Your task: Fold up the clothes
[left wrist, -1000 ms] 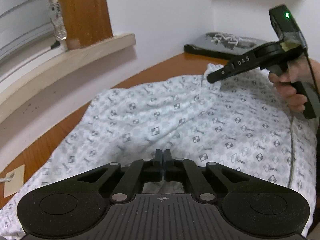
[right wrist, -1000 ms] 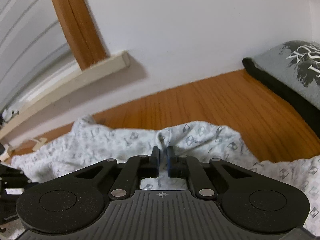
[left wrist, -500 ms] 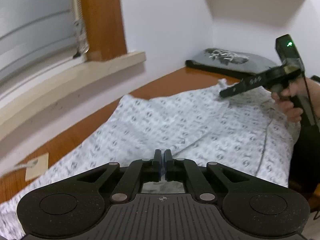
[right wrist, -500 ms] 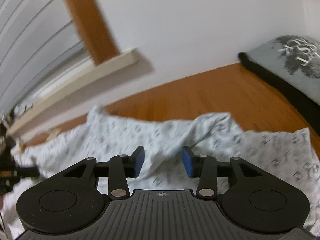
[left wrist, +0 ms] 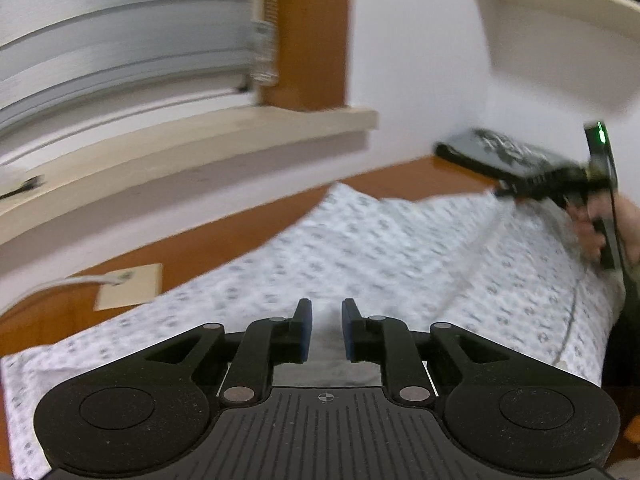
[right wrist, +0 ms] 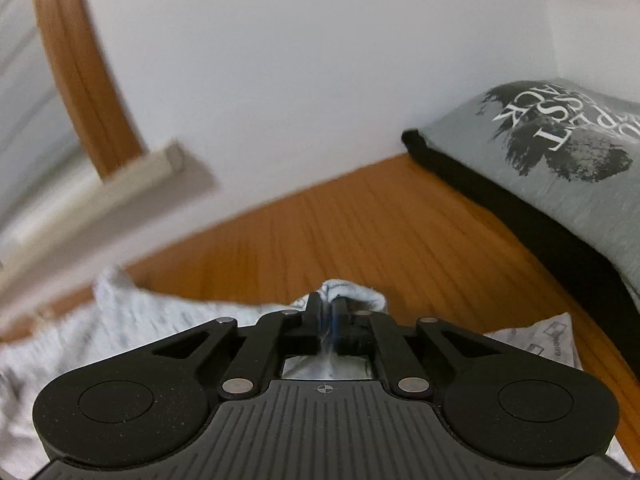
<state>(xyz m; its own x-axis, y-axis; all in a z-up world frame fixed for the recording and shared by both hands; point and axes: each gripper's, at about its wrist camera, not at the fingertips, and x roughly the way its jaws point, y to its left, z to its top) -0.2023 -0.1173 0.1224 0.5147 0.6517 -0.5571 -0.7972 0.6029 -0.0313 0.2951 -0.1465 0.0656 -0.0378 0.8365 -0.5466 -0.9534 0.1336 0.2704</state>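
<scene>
A white patterned garment [left wrist: 400, 256] lies spread across the wooden table [left wrist: 200, 240]. My left gripper [left wrist: 326, 330] is open just above the garment's near part, with nothing between its blue pads. My right gripper [right wrist: 327, 312] is shut on a bunched edge of the patterned garment [right wrist: 348, 290], and cloth runs between its fingers. In the left wrist view the right gripper [left wrist: 516, 192] sits at the garment's far right edge, held by a hand [left wrist: 592, 224]. Both views are blurred by motion.
A folded grey printed T-shirt on a black garment [right wrist: 560, 168] lies at the back right against the wall. A window sill [left wrist: 200, 148] and blinds [left wrist: 120, 40] run along the left. A beige plate with a white cable [left wrist: 128, 284] sits on the table.
My left gripper has opened and let go of the garment. My right gripper opened half a second ago and has shut again on the garment's edge. Both views swung upward.
</scene>
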